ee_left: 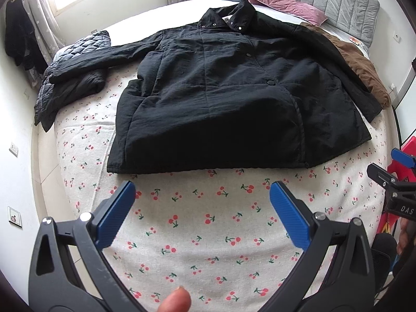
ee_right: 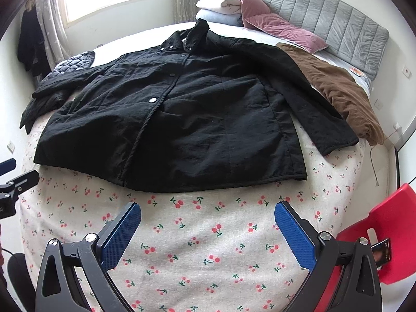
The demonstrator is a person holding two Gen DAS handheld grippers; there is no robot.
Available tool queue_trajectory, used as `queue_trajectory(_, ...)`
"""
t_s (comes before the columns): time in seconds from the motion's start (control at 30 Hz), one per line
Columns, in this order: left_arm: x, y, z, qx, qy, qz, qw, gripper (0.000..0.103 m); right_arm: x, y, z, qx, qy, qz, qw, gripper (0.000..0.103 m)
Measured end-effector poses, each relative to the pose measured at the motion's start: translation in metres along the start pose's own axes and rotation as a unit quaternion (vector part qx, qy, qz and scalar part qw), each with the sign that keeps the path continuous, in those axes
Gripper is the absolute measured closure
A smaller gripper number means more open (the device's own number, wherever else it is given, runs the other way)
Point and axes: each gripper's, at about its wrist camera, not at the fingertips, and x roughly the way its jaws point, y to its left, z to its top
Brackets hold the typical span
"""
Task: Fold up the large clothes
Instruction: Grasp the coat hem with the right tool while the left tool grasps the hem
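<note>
Nearest to me, my left gripper (ee_left: 202, 189) is hanging over the cherry-print bedsheet (ee_left: 197, 234) with its blue pads spread wide and nothing between them. My right gripper (ee_right: 208, 212) is doing the same a little to the side, also spread wide and holding nothing. Neither one is touching cloth.

Just beyond both of them, the black jacket (ee_right: 182, 119) is lying flat on the bed, front side up and snapped closed, its hem nearest me and its collar pointing away. Both sleeves are stretched outward. I am judging that folding is not yet begun and I am at the reaching step. The next move is calling for each gripper to take hold of a sleeve or side edge and bring it in across the chest.

Other clothes are crowding the work. The sleeve on my left is resting on a quilted dark jacket (ee_left: 75, 59) at the bed's edge, and the sleeve on my right is lying against a brown garment (ee_right: 343, 96), so either could get pinched along by mistake. A red chair (ee_right: 390, 228) is standing near my right side. Farther off, pink pillows (ee_right: 275, 26), folded bedding and a grey padded headboard (ee_right: 332, 18) are sitting at the head of the bed.
</note>
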Motion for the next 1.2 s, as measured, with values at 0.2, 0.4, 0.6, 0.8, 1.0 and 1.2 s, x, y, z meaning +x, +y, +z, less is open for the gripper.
queue_trajectory(0.2, 0.016, 0.029, 0.019, 0.001, 0.013, 0.004, 0.9999, 0.0, 0.025, -0.031, 0.015, 0.002, 0.023, -0.013, 1.0, 0.0)
queue_trajectory(0.4, 0.035, 0.064, 0.039, -0.004, 0.027, 0.002, 0.9996, 0.0, 0.049, -0.076, 0.03, 0.025, 0.045, 0.011, 0.999, 0.0)
queue_trajectory(0.6, 0.061, 0.115, 0.055, -0.026, 0.031, -0.044, 0.9982, 0.0, 0.074, -0.128, 0.037, 0.049, 0.056, 0.032, 0.997, 0.0)
queue_trajectory(0.8, 0.099, 0.164, 0.068, -0.069, 0.018, -0.113, 0.991, 0.002, 0.113, -0.17, 0.046, 0.115, 0.067, 0.091, 0.987, 0.0)
queue_trajectory(1.0, 0.129, 0.179, 0.071, -0.092, 0.009, -0.203, 0.9748, 0.006, 0.151, -0.189, 0.056, 0.161, 0.058, 0.12, 0.978, 0.003)
queue_trajectory(1.2, 0.139, 0.133, 0.053, -0.049, 0.042, -0.299, 0.952, 0.011, 0.159, -0.157, 0.067, 0.13, 0.032, 0.155, 0.979, 0.023)
